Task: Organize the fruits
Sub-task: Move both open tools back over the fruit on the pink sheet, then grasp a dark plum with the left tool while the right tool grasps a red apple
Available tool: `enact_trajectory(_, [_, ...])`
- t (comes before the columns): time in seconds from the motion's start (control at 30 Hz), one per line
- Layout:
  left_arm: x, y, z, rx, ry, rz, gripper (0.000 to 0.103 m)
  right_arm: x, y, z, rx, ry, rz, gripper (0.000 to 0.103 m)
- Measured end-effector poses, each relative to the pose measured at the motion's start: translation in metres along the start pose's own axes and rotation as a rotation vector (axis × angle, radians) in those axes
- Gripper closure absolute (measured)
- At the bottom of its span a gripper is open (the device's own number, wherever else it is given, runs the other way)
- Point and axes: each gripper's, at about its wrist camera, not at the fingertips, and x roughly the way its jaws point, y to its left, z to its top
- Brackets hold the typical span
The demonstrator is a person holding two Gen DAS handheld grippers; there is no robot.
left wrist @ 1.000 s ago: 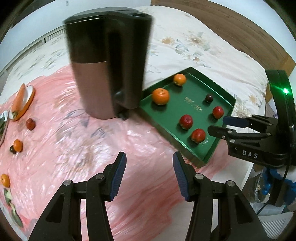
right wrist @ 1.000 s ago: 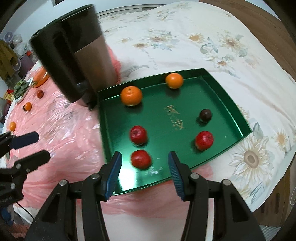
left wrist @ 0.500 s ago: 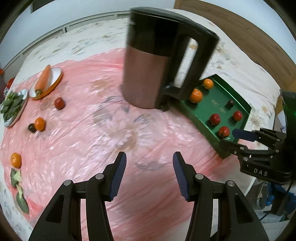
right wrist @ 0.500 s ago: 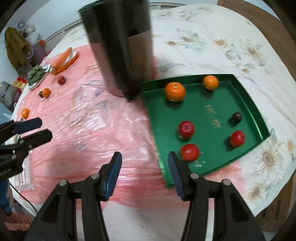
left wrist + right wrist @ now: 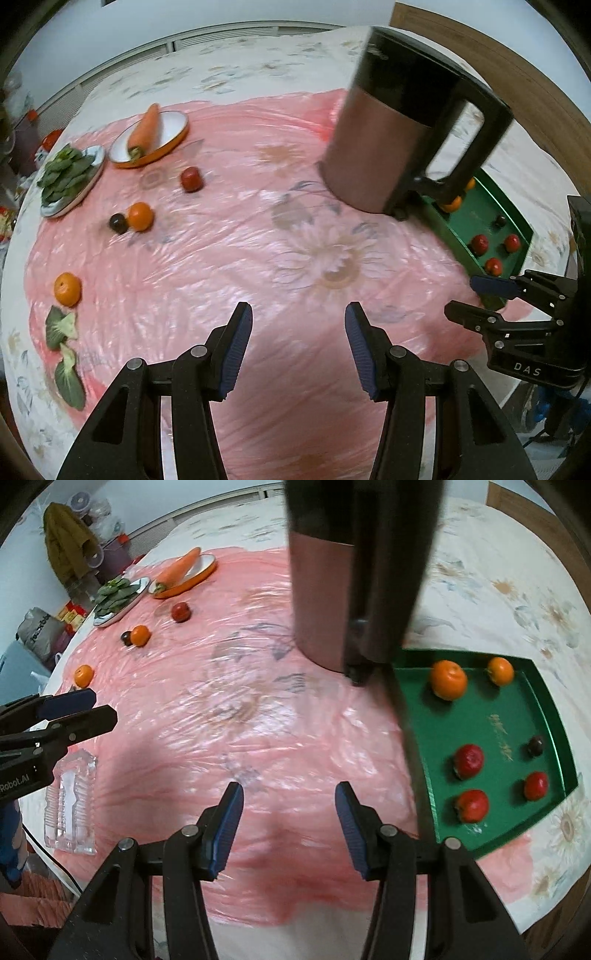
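Both the left gripper and the right gripper are held spread and empty. Four loose fruits lie far off near the plates, such as an orange; others sit in the green tray. The tall kettle could be bumped on the way. "DAS" and "Robot.AI" can be read; the tray's gold writing is perhaps Chinese.

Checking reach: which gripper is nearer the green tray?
Right. The right gripper hangs just beside the green tray; the left gripper sits farther out over the pink sheet.
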Motion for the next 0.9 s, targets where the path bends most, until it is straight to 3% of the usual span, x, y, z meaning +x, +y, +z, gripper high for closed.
enact_trajectory(0.63, [0.019,0.118,-0.018,-0.132,0.021,0.121,0.057,0.057,0.102,0.044,-0.155,-0.008,0.144,0.028])
enact_trajectory(0.9, [0.031,0.152,-0.01,-0.128,0.018,0.153,0.057,0.079,0.134,0.059,-0.203,-0.017,0.216,0.028])
